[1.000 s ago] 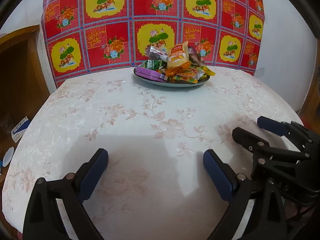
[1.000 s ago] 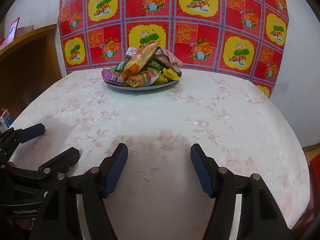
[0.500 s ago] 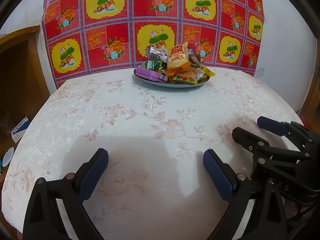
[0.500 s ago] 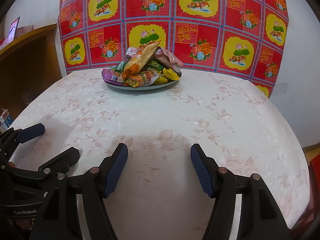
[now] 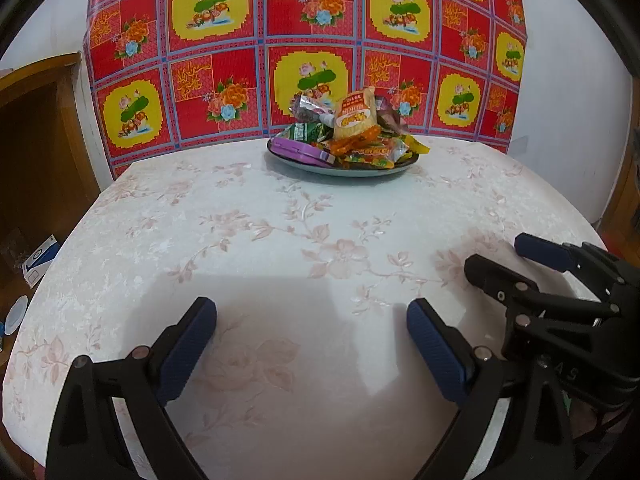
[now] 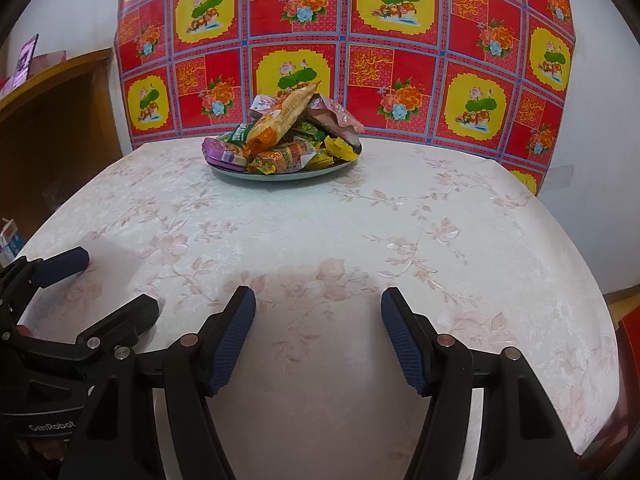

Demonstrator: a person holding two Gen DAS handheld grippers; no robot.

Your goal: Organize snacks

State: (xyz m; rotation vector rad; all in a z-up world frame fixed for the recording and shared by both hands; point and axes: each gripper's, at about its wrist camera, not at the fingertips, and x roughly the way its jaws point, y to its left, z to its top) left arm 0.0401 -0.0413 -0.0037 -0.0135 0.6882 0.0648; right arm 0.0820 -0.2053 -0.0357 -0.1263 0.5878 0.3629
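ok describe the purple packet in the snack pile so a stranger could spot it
Find the plate of snacks at the table's far edge, before the red patterned cloth. The purple packet lies flat on the plate's left rim, the pile's only purple wrapper, below the upright orange-and-yellow packet.

Both wrist views face the far plate (image 5: 340,170), seemingly side-by-side.

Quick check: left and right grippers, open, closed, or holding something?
Left gripper: open, holding nothing.
Right gripper: open, holding nothing.
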